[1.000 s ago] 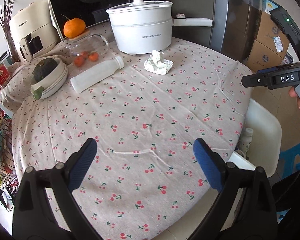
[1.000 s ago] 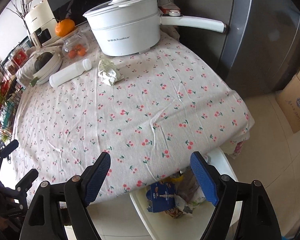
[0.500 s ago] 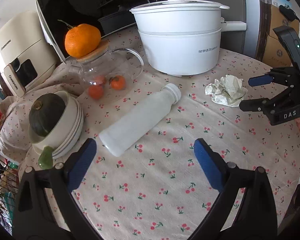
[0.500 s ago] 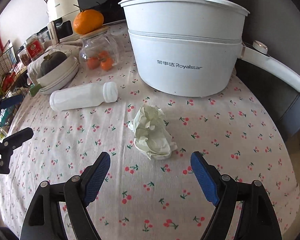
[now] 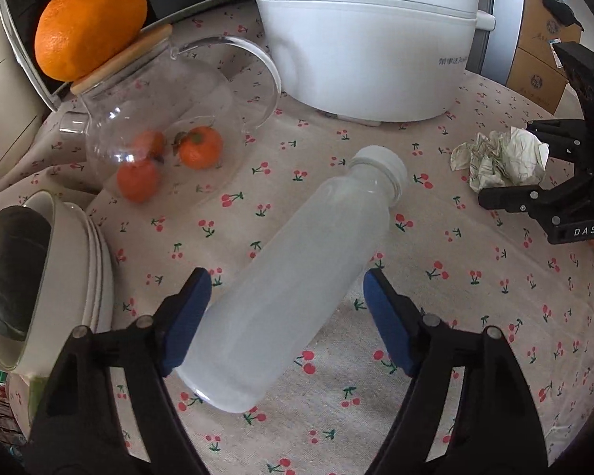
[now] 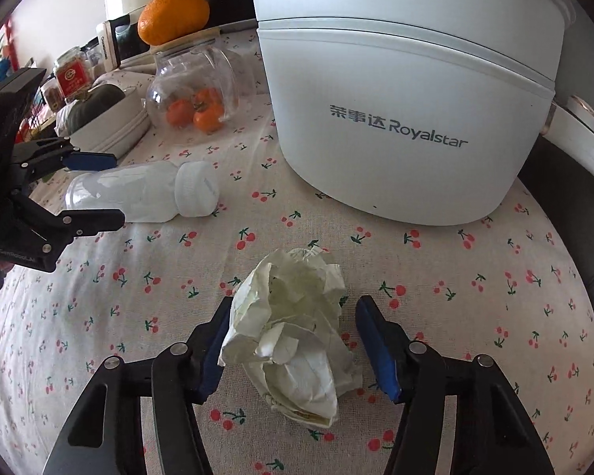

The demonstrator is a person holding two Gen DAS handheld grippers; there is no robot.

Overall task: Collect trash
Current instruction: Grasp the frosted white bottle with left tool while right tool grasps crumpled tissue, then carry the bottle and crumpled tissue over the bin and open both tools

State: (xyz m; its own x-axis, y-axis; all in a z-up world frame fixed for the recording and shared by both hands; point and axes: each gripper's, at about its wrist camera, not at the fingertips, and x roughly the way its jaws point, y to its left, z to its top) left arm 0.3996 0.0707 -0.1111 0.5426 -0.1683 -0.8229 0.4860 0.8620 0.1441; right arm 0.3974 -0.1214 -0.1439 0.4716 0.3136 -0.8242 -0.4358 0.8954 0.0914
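The left gripper (image 5: 285,316) is closing around the lower body of the frosted white plastic bottle with a white screw cap (image 5: 297,273), which is lying on its side at the centre of the left wrist view; the left pad appears at or near the wall, the right pad is not yet touching. The bottle is looking empty and light, with a smooth, rounded, slippery wall likely to roll or flex; taking it mid-body, across the axis, is advisable. The right gripper (image 6: 293,340) is closing around the crumpled off-white paper ball (image 6: 293,336), low in the right wrist view; the right pad is standing clear. The paper is soft, light and compressible, tolerating any hold. Both are resting on the cherry-printed cloth tabletop (image 6: 99,316), near the white electric pot (image 6: 408,99).
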